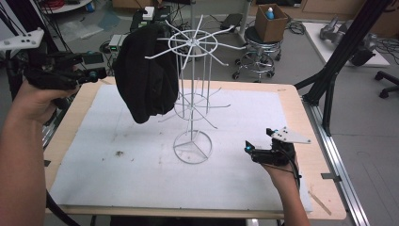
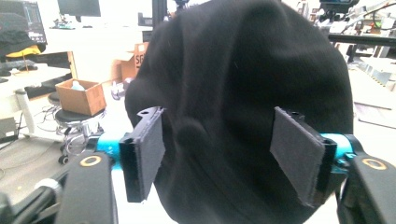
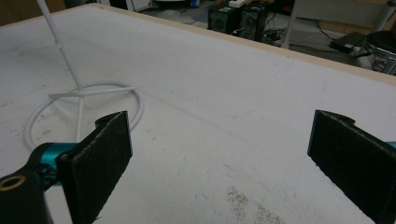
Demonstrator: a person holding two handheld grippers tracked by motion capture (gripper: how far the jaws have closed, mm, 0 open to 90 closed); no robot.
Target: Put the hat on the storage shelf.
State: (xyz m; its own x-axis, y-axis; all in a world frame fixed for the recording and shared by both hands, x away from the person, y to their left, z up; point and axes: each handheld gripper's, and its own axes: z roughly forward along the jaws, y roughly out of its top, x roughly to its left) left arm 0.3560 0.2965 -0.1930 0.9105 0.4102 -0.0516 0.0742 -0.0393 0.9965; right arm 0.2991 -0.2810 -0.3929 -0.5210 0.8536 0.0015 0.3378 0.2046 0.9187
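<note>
White matting covers the worktop (image 1: 141,179); a black hat (image 1: 146,75) hangs on the wire rack (image 1: 193,94). Left gripper (image 1: 96,74) jaws open beside the hat; right gripper (image 1: 248,149) jaws open near the rack's base.

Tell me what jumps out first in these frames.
A black knit beanie hangs from an upper arm of the white wire rack at the middle of the table. The left gripper faces the hat, jaws open and apart from the fabric. The right gripper rests low on the white mat at the right, jaws wide open toward the rack's ring base.
</note>
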